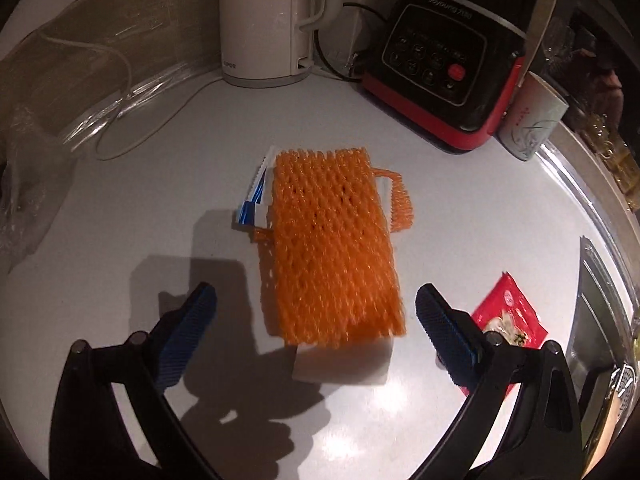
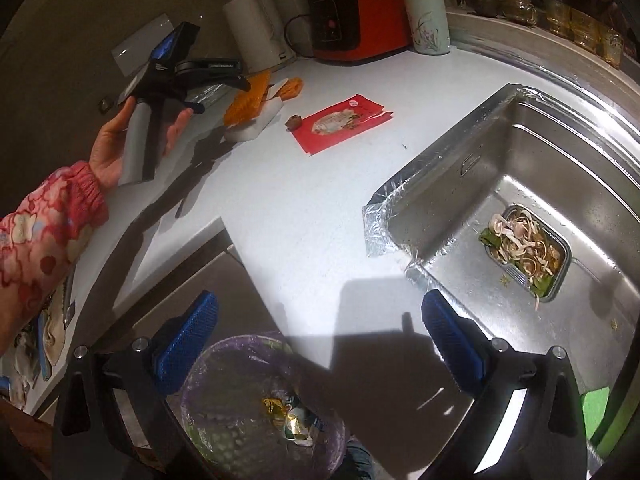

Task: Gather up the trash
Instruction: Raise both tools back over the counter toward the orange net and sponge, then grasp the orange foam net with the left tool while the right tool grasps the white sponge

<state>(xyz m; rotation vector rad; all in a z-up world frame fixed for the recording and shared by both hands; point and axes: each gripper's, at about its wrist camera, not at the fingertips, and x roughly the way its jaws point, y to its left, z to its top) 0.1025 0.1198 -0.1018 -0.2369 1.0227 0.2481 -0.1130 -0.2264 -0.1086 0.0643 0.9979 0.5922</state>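
Note:
An orange foam net (image 1: 332,248) lies on the white counter over a white foam block (image 1: 344,364) and a blue-white wrapper (image 1: 256,200). My left gripper (image 1: 316,332) is open and empty, just above the net's near end. A red snack packet (image 1: 510,320) lies to its right. In the right wrist view the net (image 2: 248,100), the red packet (image 2: 340,122) and a small brown scrap (image 2: 294,121) lie far off. My right gripper (image 2: 320,344) is open and empty above a purple-lined bin (image 2: 256,408) that holds wrappers.
A white kettle (image 1: 264,20), a red-black appliance (image 1: 448,64) and a mug (image 1: 532,120) stand at the back of the counter. Clear plastic (image 1: 80,80) lies at the left. A steel sink (image 2: 520,208) with a strainer of food scraps (image 2: 524,252) is at the right.

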